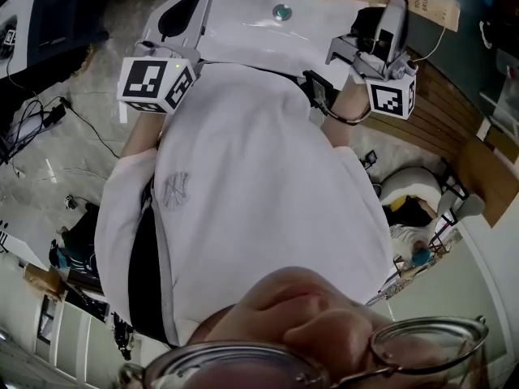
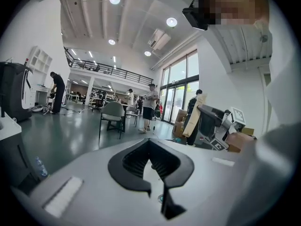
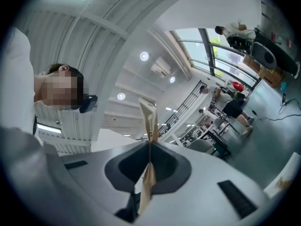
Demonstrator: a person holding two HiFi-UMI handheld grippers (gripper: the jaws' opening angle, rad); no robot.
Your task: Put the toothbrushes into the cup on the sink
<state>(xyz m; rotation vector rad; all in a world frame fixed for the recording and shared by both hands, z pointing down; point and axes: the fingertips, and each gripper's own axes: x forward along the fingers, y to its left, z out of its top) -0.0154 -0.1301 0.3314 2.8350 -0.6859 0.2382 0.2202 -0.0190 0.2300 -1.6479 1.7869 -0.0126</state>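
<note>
Early stage: right gripper [image 3: 149, 149] clamped on a tan paper-wrapped toothbrush pack [image 1: 430, 8] held up near the white sink [image 1: 243, 31], left gripper [image 2: 150, 145] jaws together and empty, cup not visible, nothing placed yet.

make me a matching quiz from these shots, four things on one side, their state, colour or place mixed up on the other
Things:
1 left gripper
2 right gripper
3 toothbrush pack
4 drain

States, colours, places:
a tan and flat
b in the white sink
c fingers shut, nothing between them
d fingers shut on the pack

Pairs: 1-c, 2-d, 3-a, 4-b
</note>
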